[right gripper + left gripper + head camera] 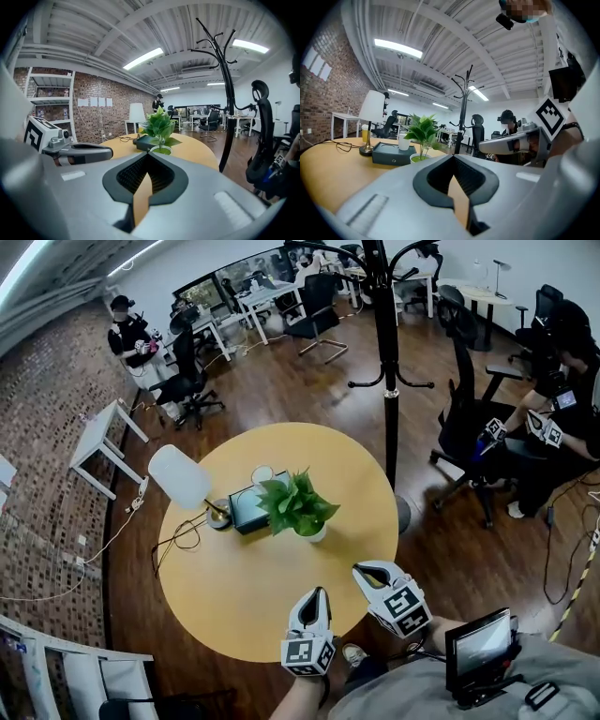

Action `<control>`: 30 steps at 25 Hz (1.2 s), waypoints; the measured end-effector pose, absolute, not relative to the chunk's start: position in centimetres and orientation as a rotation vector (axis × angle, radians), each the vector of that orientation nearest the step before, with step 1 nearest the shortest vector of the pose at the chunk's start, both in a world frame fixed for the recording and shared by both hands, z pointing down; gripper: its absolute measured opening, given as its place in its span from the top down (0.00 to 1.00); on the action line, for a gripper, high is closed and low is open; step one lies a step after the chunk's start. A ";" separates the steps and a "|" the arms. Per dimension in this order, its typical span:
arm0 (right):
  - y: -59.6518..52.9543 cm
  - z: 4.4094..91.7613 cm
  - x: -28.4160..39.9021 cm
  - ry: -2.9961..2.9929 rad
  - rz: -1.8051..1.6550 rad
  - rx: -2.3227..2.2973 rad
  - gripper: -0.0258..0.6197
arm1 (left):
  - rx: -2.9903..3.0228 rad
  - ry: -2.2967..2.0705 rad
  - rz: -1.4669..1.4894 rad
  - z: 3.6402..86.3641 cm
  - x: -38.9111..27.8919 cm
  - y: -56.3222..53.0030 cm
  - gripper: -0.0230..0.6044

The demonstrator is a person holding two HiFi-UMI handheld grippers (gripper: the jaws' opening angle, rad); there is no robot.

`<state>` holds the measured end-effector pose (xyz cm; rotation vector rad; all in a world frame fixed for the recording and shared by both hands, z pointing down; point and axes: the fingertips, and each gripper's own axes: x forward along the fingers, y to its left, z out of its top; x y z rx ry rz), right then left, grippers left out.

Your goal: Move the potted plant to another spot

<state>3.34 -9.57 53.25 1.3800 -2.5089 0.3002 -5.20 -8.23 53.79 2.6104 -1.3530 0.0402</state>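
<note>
A: Where is the potted plant (298,507) right now?

B: Near the middle of the round yellow worktop (234,596). Its small white pot is on the surface just beside a dark box (246,507), to that box's right in the head view. Some of the leaves hang over the box.

A: Which way does it point?

B: Straight up. Both gripper views show the stems rising vertically from the pot, so its long axis is upright with no lean. The leaves fan out on all sides at the top.

A: And the left gripper (318,596)?

B: Clenched and empty. In its own view the two jaws meet at the tips with nothing between them. It hangs over the near edge of the worktop with its nose toward the plant, well apart from it.

A: The right gripper (362,570)?

B: The same. Its jaws are pressed together on nothing. It sits just beside the left one at the near rim and is aimed at the plant, which shows dead ahead in its view beyond the closed tips.

A: Anything else on the worktop?

B: A table lamp (180,476) with a white shade stands left of the box, and a white cup (262,474) is behind the box. A black coat stand (386,352) rises from the floor past the far right edge
</note>
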 end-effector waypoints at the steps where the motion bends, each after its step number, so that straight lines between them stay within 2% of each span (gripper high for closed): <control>1: -8.9 53.3 3.8 -2.518 0.298 1.362 0.95 | 2.594 -1.375 0.034 53.9 -4.8 -7.5 0.96; 15: 1.1 52.5 8.2 -2.608 0.285 1.161 0.95 | 2.477 -1.576 0.012 52.6 -0.5 3.4 0.96; 30: 3.9 51.0 5.6 -2.605 0.265 1.201 0.95 | 2.564 -1.491 0.029 51.2 -1.8 6.4 0.96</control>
